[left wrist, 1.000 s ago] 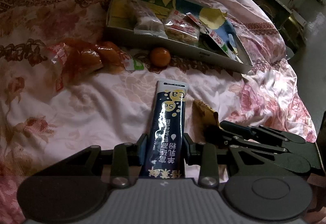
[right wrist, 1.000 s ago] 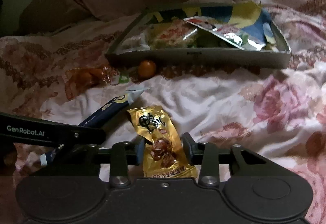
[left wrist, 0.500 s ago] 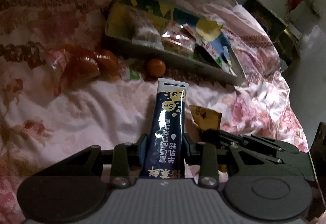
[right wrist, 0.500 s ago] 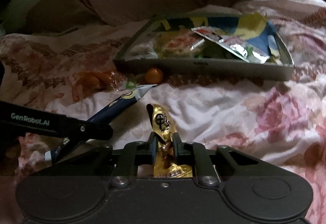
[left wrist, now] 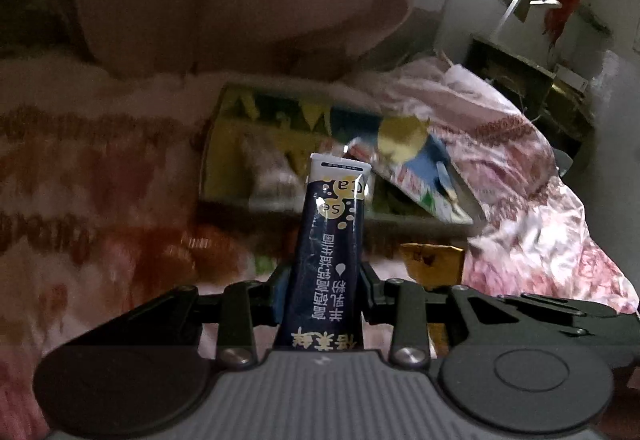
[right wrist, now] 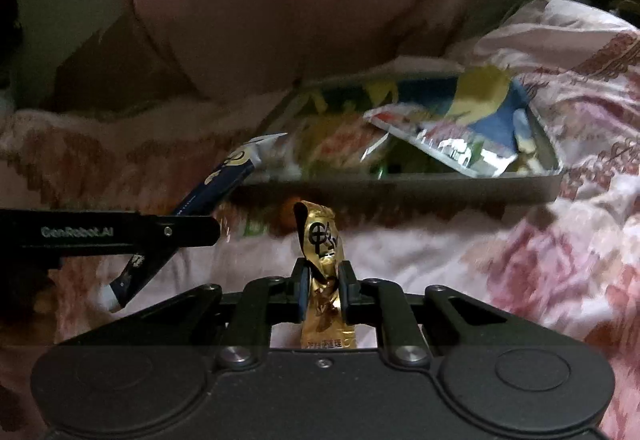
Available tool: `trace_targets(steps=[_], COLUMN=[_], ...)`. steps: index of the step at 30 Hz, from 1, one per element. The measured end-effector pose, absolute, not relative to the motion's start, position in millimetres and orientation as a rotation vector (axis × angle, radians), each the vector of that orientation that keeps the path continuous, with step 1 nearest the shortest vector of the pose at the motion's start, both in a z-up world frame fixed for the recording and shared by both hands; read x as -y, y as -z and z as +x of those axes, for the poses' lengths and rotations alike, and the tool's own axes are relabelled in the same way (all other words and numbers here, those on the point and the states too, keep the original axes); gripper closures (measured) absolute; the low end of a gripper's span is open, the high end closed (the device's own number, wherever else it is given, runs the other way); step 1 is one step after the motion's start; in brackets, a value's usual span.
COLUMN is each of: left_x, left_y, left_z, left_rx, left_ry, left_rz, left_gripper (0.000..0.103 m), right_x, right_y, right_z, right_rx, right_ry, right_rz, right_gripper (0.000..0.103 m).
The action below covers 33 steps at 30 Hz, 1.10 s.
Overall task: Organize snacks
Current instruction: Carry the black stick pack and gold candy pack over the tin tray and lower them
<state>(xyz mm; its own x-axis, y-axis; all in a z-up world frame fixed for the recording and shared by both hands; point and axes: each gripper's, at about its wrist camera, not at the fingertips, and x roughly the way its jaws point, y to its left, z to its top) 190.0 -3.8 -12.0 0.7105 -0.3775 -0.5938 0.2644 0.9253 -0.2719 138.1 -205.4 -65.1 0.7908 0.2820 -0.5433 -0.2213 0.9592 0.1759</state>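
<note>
Left gripper [left wrist: 323, 286] clamps navy tube [left wrist: 330, 240]; right gripper [right wrist: 323, 290] now pinches gold packet [right wrist: 324, 260] (both lifted).

One tray [right wrist: 400, 190], one navy sachet [left wrist: 332, 260], one gold packet [right wrist: 324, 240], two grippers.

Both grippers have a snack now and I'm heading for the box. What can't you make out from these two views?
- Box contents: motion-blurred in both views; the dark blue stick pack in the left gripper covers the middle.
- Orange fruit: right wrist view, mostly behind the gold packet in the right gripper.
- Orange wrapper: left wrist view, only a smear.
</note>
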Motion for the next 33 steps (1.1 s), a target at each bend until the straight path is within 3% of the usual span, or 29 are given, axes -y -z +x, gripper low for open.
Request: trace_targets(steps=[21,33], left_x=[95.7,157.1], left_y=[-13.5,20.9], left_z=[331.5,382.8], left_rx=[-0.624,-0.717], left_ry=[0.349,0.35], left_rz=[-0.262,-0.233], left_gripper=[0.065,0.065], right_x=[279.0,327.2], right_y=[25.1,50.2], right_z=[257.4,284.5], right_rx=[-0.371,-0.448], right_ry=[-0.181,-0.05], right_rz=[0.133,0.203], right_gripper=[0.088,0.087])
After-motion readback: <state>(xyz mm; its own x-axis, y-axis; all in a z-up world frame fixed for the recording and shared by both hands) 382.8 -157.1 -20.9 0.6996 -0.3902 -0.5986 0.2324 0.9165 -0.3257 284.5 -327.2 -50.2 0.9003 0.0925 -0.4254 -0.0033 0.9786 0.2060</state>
